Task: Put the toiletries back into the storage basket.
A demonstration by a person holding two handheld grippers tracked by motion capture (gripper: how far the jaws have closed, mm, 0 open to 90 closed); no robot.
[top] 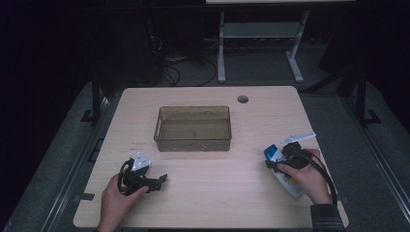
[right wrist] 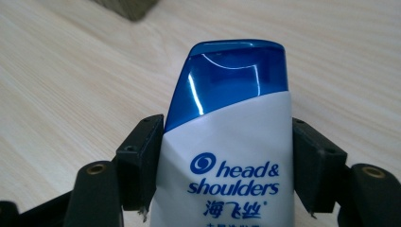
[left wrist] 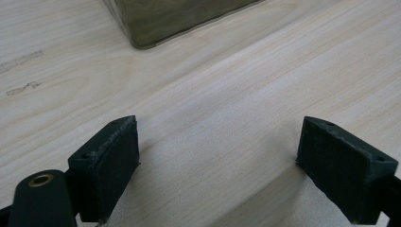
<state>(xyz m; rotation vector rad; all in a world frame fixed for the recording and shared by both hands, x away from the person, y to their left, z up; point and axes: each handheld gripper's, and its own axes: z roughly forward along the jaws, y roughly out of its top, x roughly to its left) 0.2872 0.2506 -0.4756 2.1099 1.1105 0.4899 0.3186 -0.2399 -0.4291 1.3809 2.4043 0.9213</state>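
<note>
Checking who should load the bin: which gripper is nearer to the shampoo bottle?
Right. The right gripper has its jaws closed on the shampoo bottle at the table's right side. The left gripper sits open across the table, well apart from the bottle.

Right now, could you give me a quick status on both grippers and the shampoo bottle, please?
Right gripper shut on shampoo bottle, blue cap forward. Left gripper open, nothing between jaws, over table. Bin ahead, path clear.
</note>
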